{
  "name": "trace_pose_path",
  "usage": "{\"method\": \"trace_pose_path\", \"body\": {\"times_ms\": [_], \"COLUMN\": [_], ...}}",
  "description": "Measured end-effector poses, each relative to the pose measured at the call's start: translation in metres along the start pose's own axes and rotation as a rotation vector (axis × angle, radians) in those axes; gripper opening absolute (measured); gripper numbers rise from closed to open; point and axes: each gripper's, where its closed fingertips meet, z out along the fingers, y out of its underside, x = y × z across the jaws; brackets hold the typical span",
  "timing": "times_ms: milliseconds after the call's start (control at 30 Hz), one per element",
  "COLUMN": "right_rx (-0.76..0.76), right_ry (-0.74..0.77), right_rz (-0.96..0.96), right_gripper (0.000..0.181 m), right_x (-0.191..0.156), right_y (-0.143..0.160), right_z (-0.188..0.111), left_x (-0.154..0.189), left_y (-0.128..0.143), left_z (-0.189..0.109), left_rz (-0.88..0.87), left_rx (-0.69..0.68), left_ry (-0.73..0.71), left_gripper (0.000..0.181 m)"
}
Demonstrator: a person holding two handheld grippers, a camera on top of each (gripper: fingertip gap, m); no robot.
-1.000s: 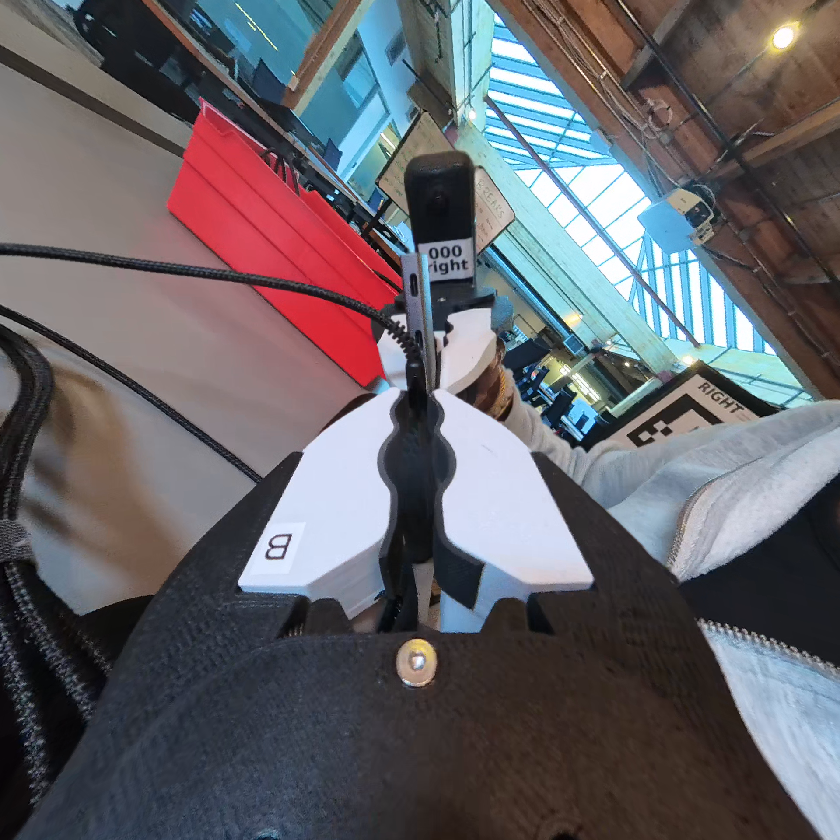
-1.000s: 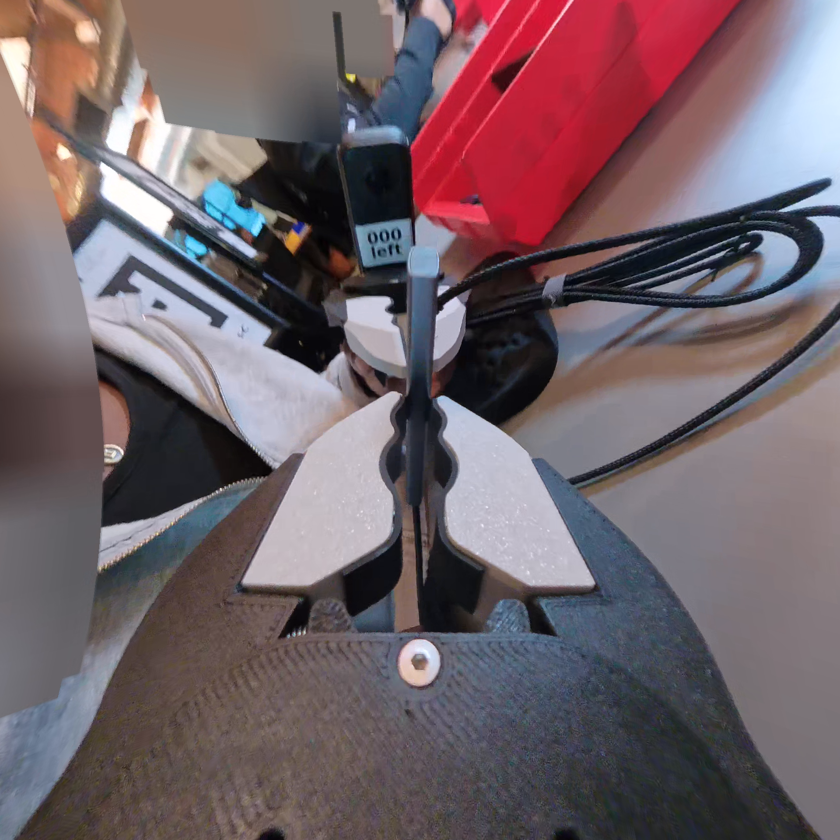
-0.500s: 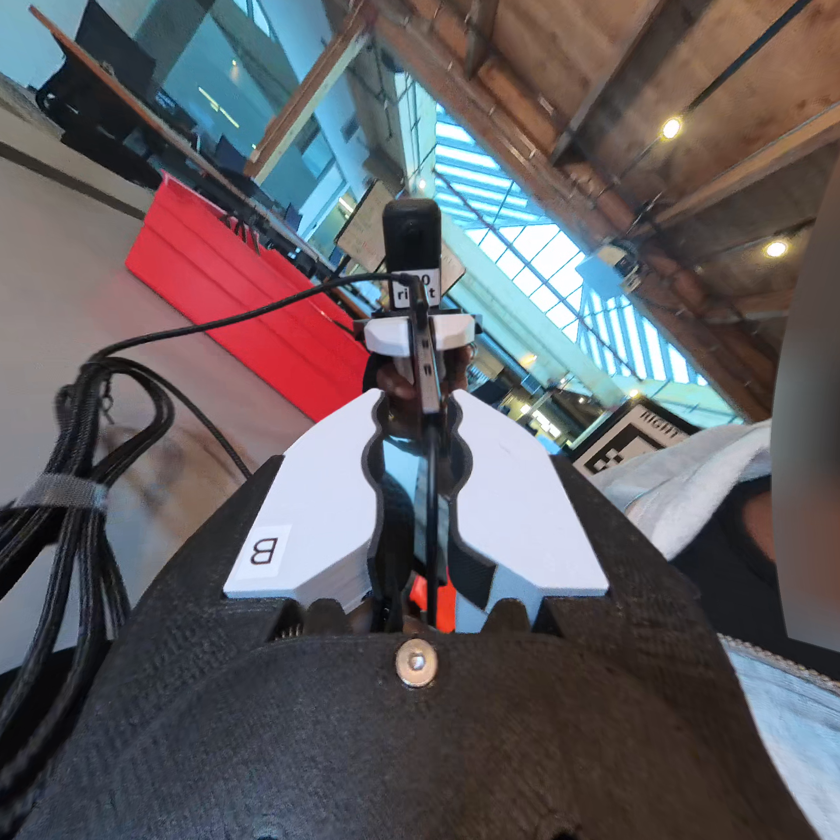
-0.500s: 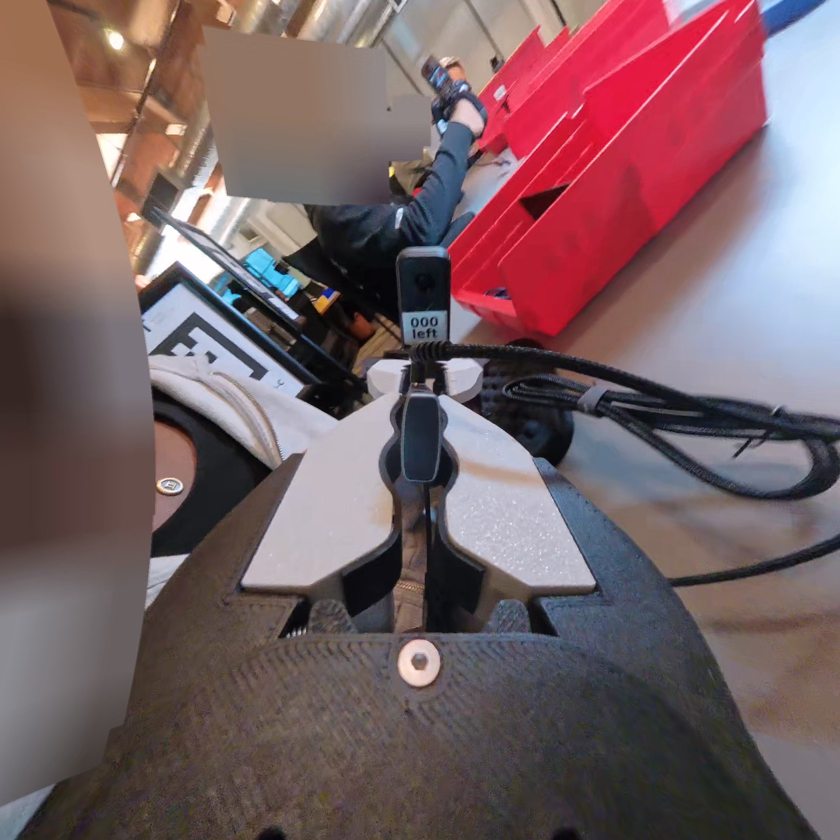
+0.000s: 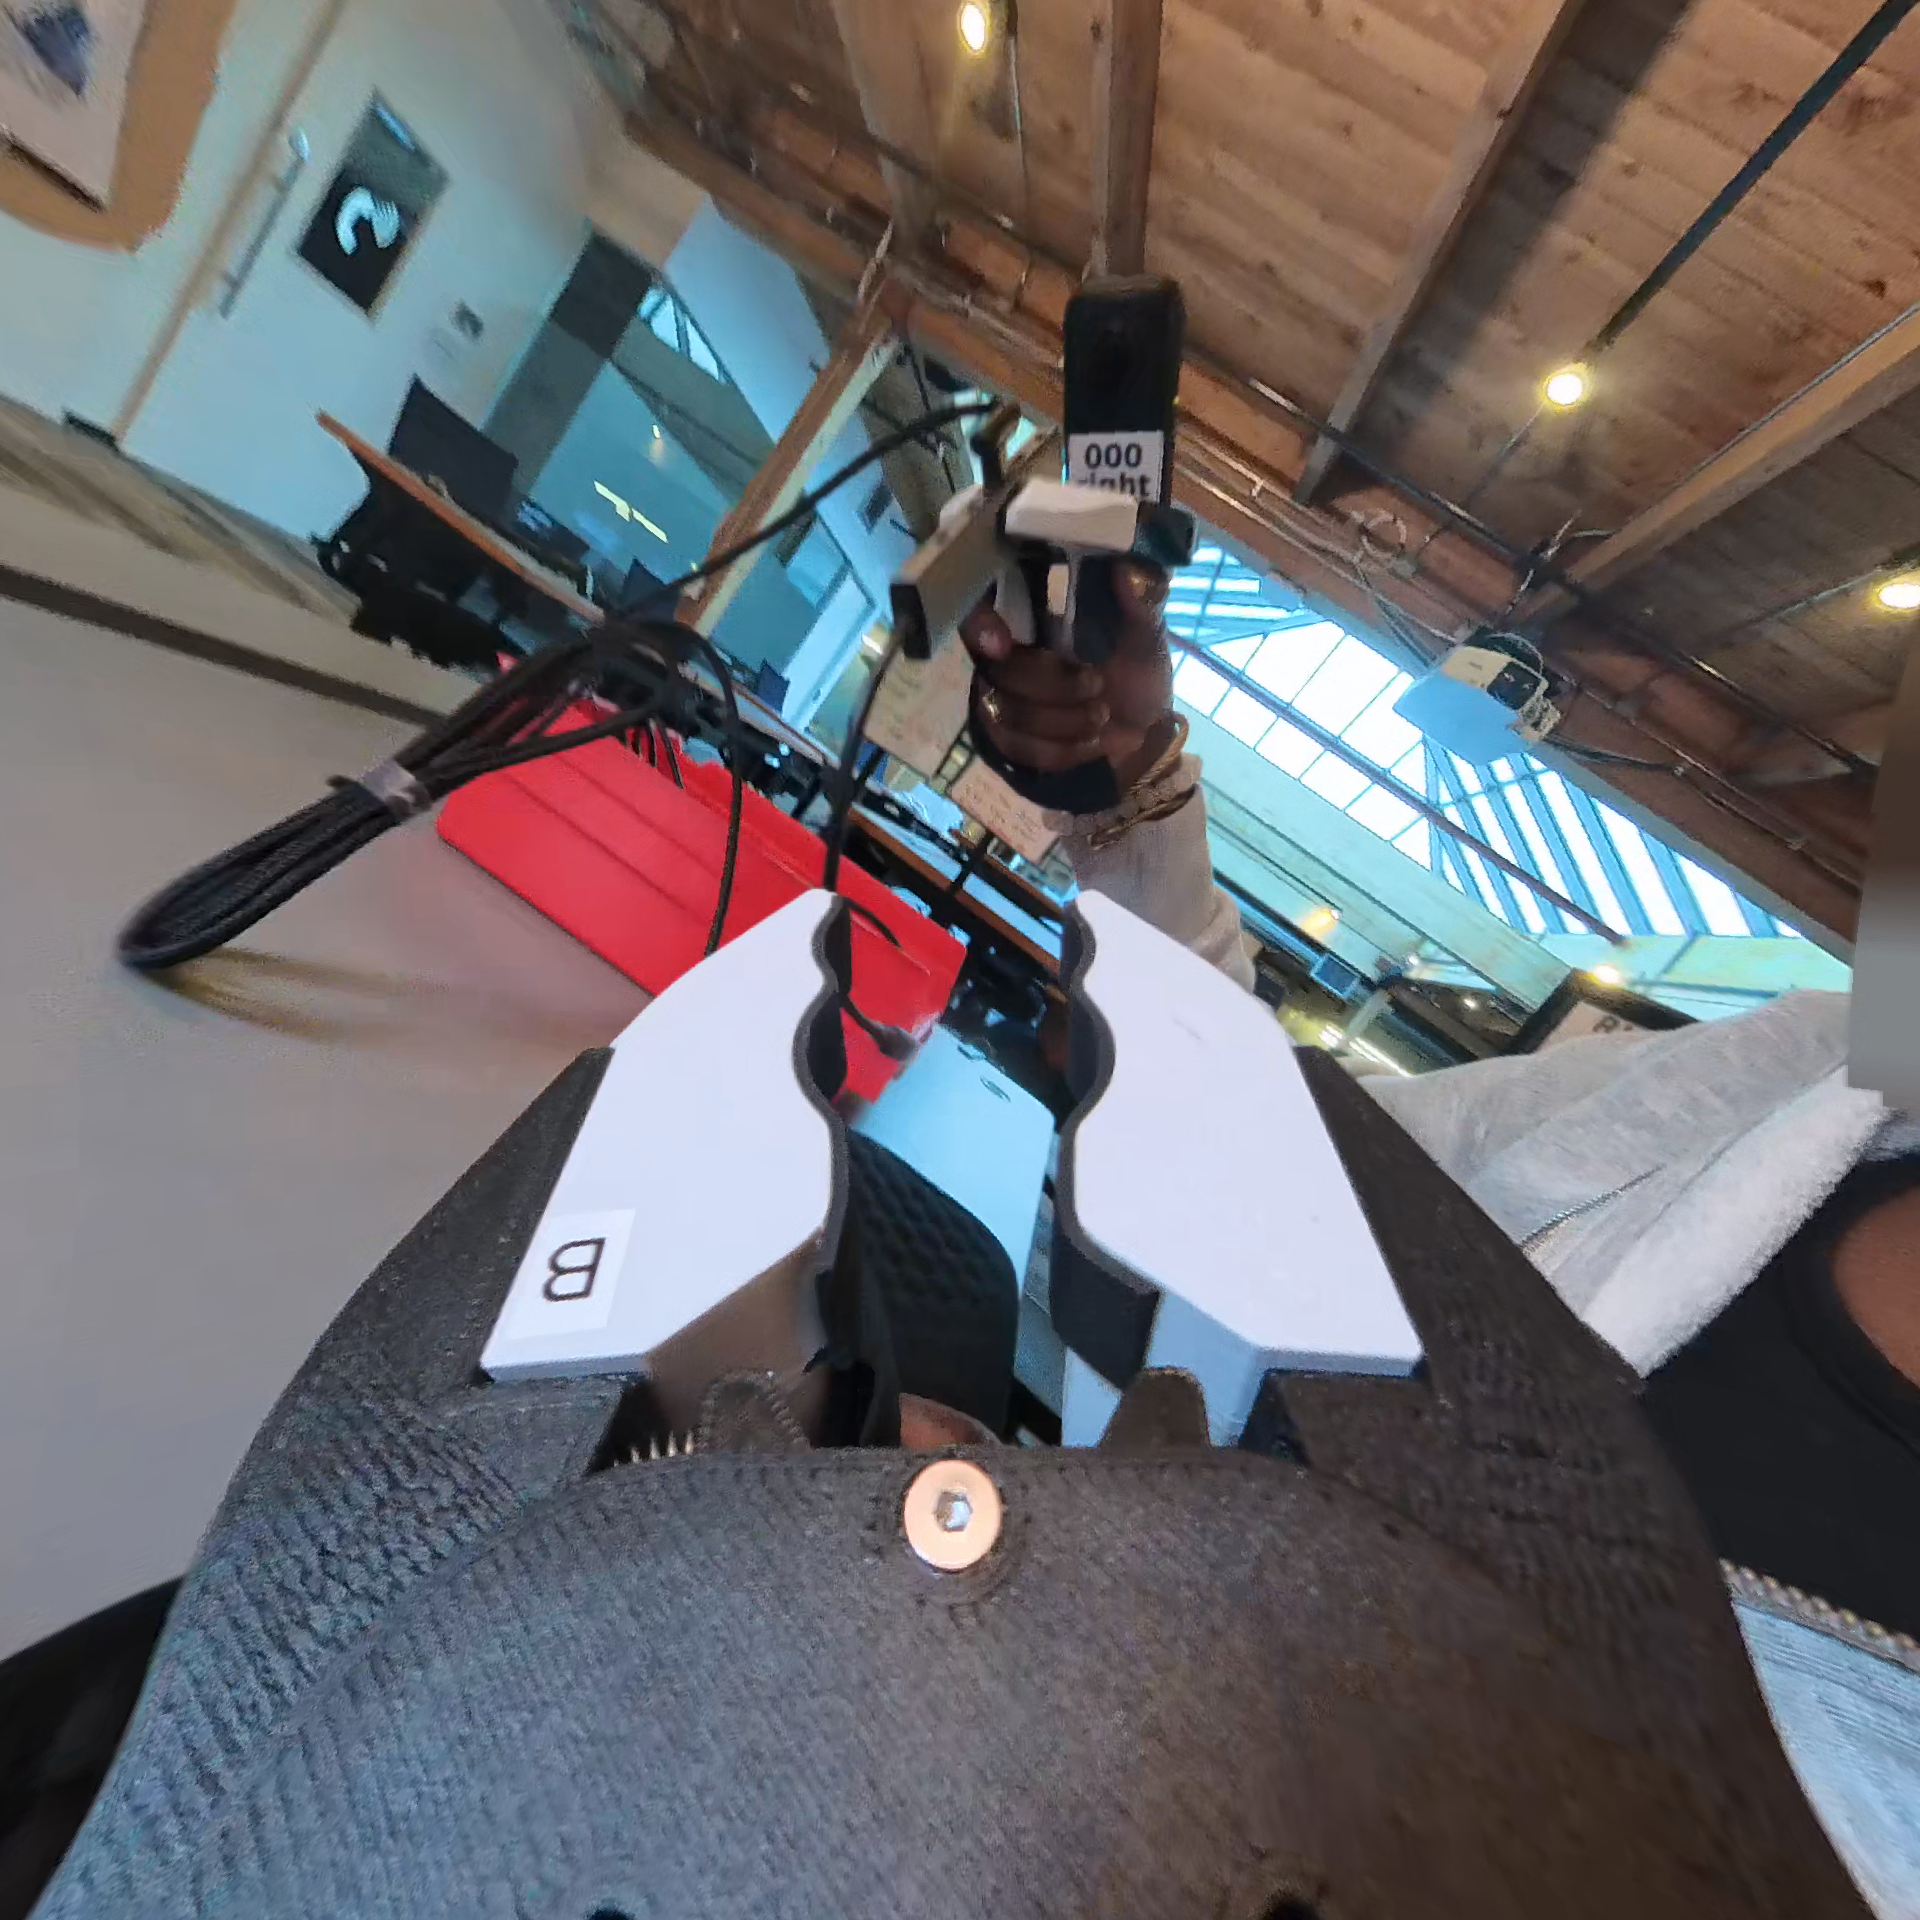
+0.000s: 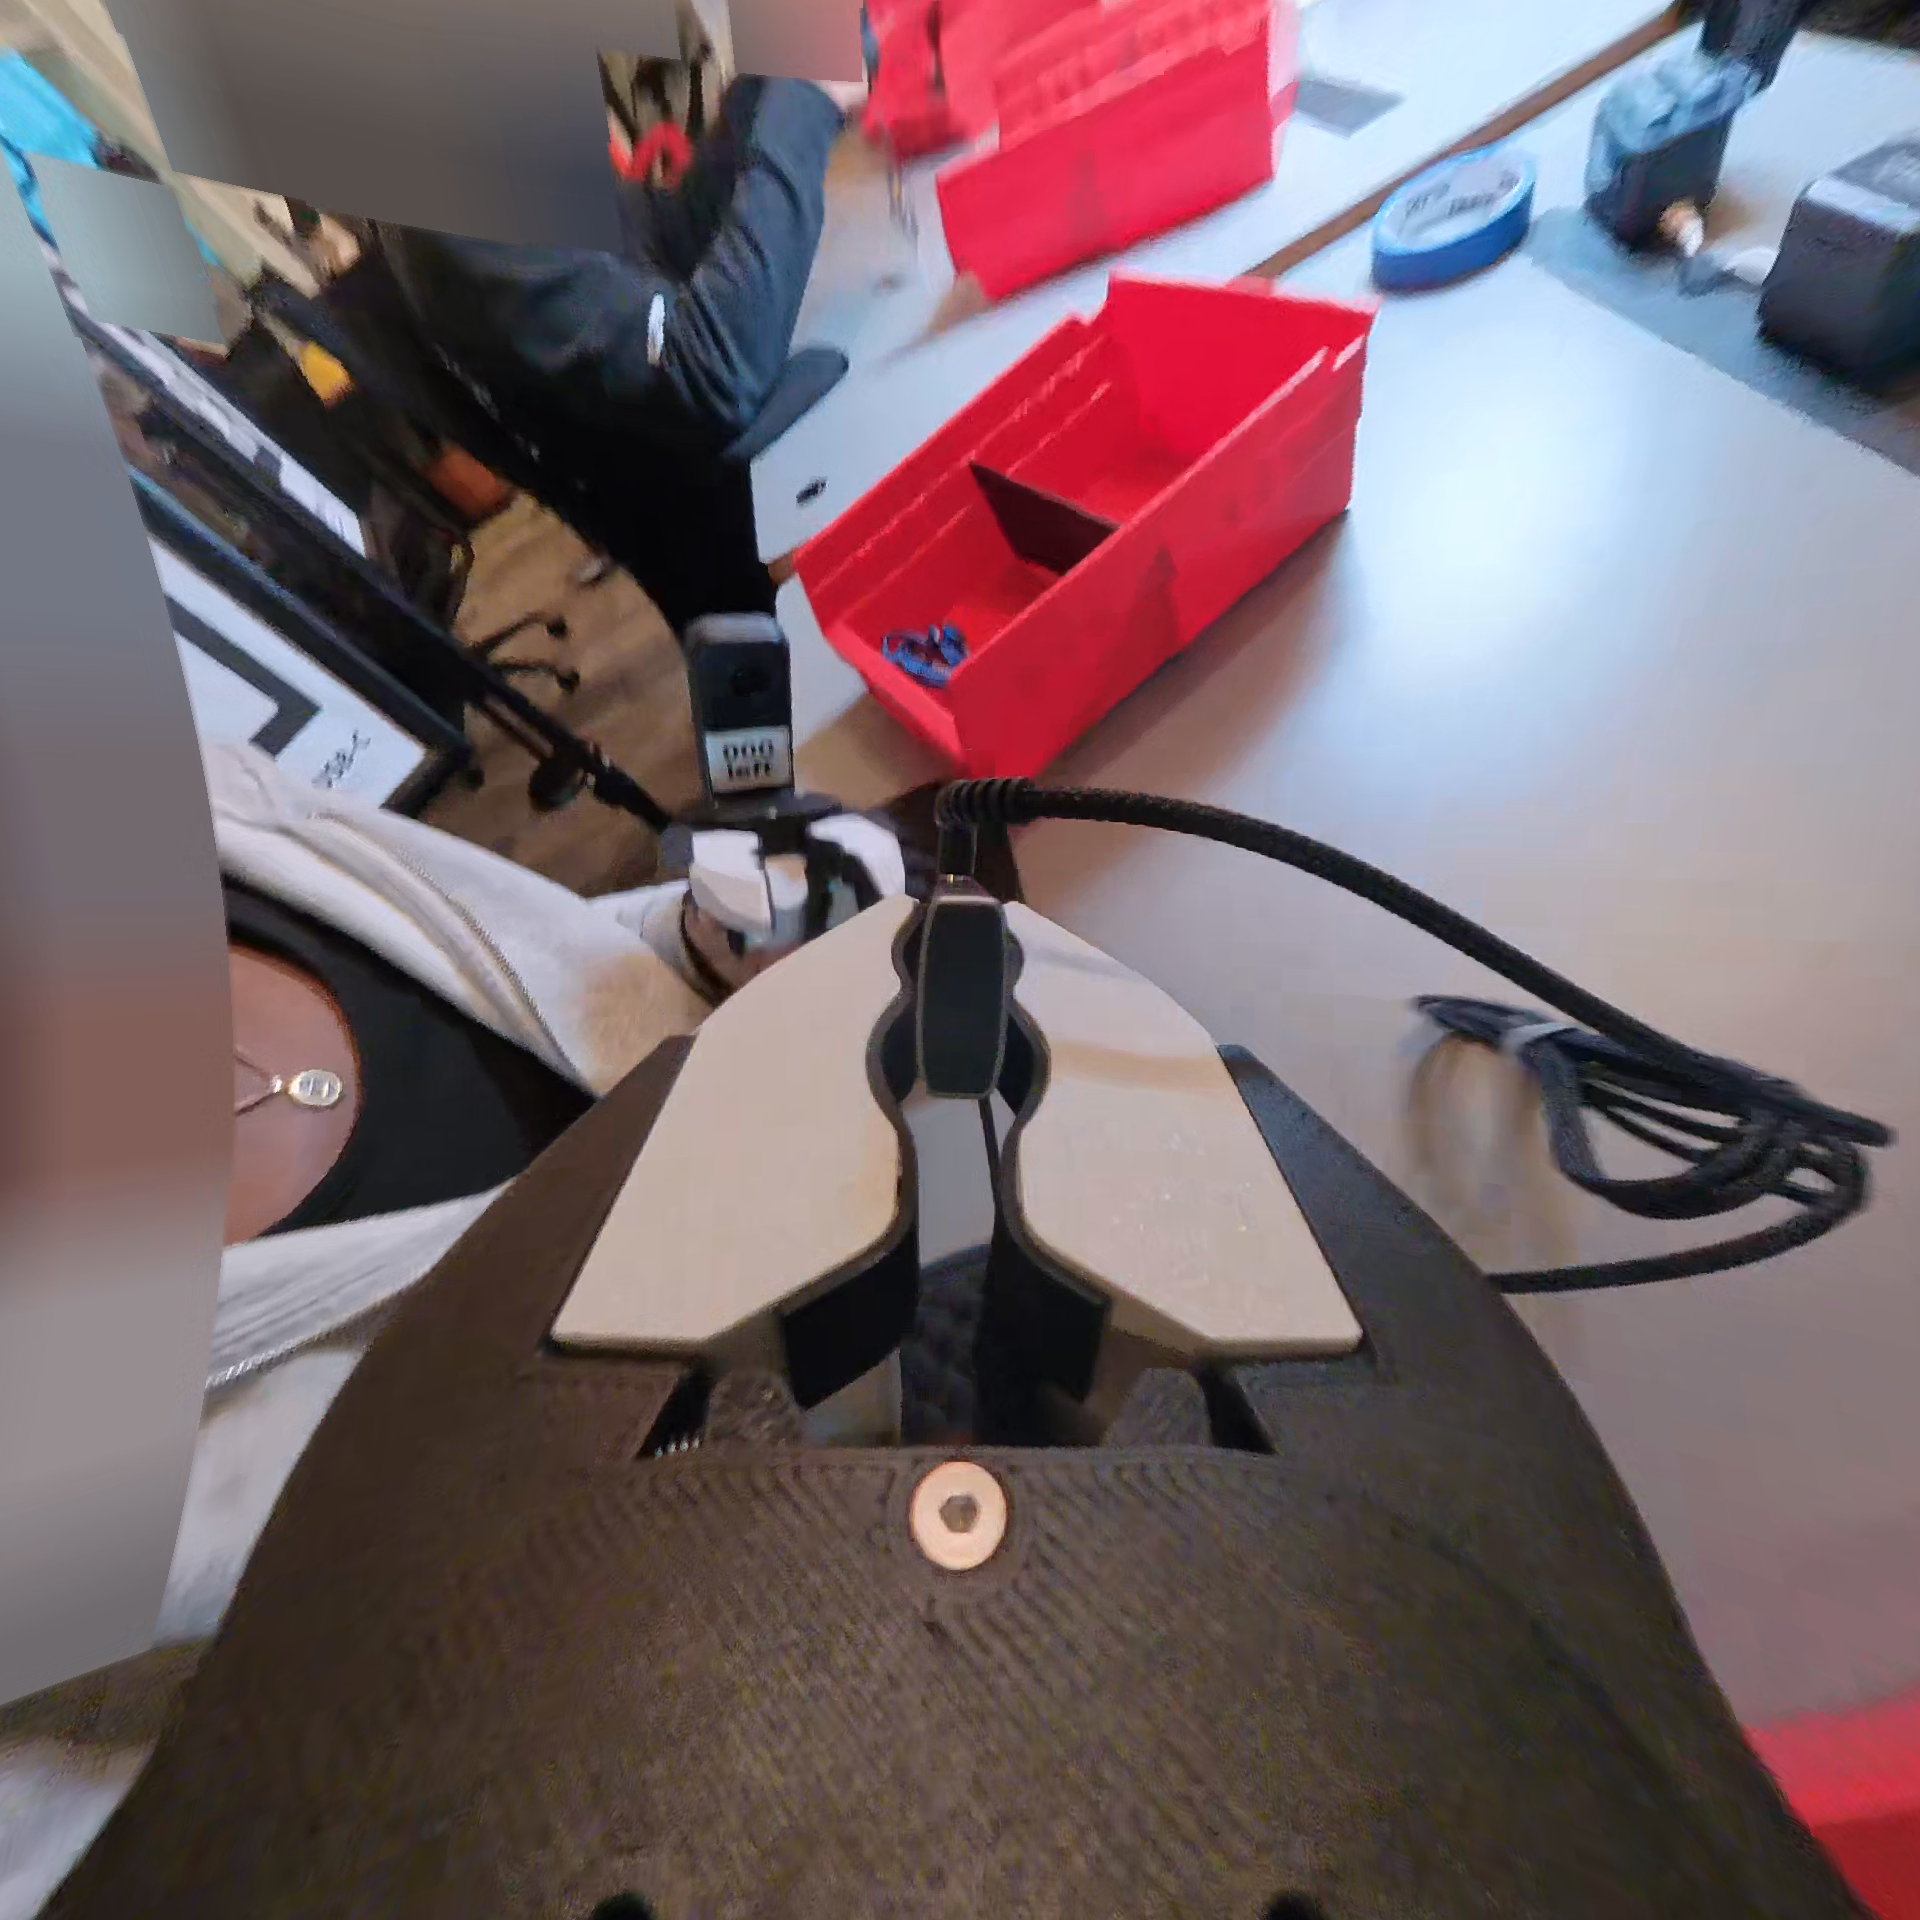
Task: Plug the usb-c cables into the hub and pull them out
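Observation:
My right gripper [image 6: 958, 925] is shut on the slim dark grey hub [image 6: 961, 1003], which stands edge-on between its fingers. A thick black braided usb-c cable [image 6: 1247, 847] is plugged into the hub's far end and runs right to a tied bundle [image 6: 1683, 1101] on the table. In the left wrist view the right gripper [image 5: 1023, 556] holds the hub [image 5: 940, 582] high up. My left gripper [image 5: 956, 914] is open and holds nothing. A thin black lead [image 5: 847, 966] hangs from the hub down between its jaws without being gripped. The left gripper [image 6: 795, 878] also shows beyond the hub.
A red divided bin [image 6: 1091, 520] stands on the grey table [image 6: 1558, 675] behind the hub, with another red bin [image 6: 1091, 156] farther back. A blue tape roll [image 6: 1455, 213] and black devices [image 6: 1849, 270] lie at the far right. A person in a grey hoodie [image 6: 447, 914] is at the left. My right fingertips sit around 15 cm from my left ones.
My left gripper has opened and let go of the cable plug. My right gripper has lifted the hub up and away, with the braided cable still plugged in.

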Motion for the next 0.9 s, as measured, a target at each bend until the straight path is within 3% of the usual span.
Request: {"method": "trace_pose_path", "body": {"times_ms": [133, 333, 467, 600, 700, 900], "right_rx": [-0.147, -0.232, -0.301, -0.331, -0.322, -0.279], "right_ry": [-0.03, -0.169, -0.116, -0.023, 0.047, 0.338], "right_rz": [0.103, 0.329, 0.414, 0.401, 0.381, 0.233], "right_gripper": [0.01, 0.01, 0.01, 0.015, 0.02, 0.038], "right_x": [0.011, 0.028, 0.056, 0.08, 0.092, 0.125], "right_y": [0.028, 0.094, 0.13, 0.143, 0.145, 0.142], "right_z": [0.014, 0.065, 0.093, 0.102, 0.101, 0.085], "left_x": [0.013, 0.041, 0.046, 0.036, 0.005, -0.053], "left_y": [-0.018, -0.053, -0.096, -0.137, -0.146, -0.125], "left_z": [-0.008, -0.027, -0.061, -0.109, -0.15, -0.216], "left_rz": [0.061, 0.267, 0.451, 0.612, 0.643, 0.679], "left_rx": [0.071, 0.086, 0.132, 0.127, -0.04, -0.517], "left_ry": [0.026, 0.01, -0.116, -0.335, -0.588, -0.972], "left_gripper": [0.038, 0.036, 0.035, 0.033, 0.033, 0.033]}}
